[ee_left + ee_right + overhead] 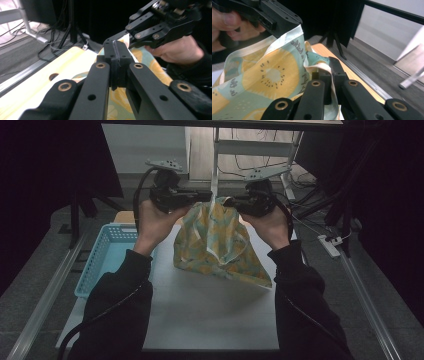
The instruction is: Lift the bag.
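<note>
2 dark sleeves entered bottom of high view. Pale grey tabletop [210, 315] matte, flat. Yellow-and-mint fruit-print cloth [220, 245] hung at frame centre, lower corner trailing on tabletop. Left gripper [207, 196] and right gripper [227, 201] each pinched shut on top hem. Cloth likely light, limp, slippery; hemmed corners best hold. Light-blue perforated plastic basket [107, 255] at left. Beyond, metal frame legs, cables.
</note>
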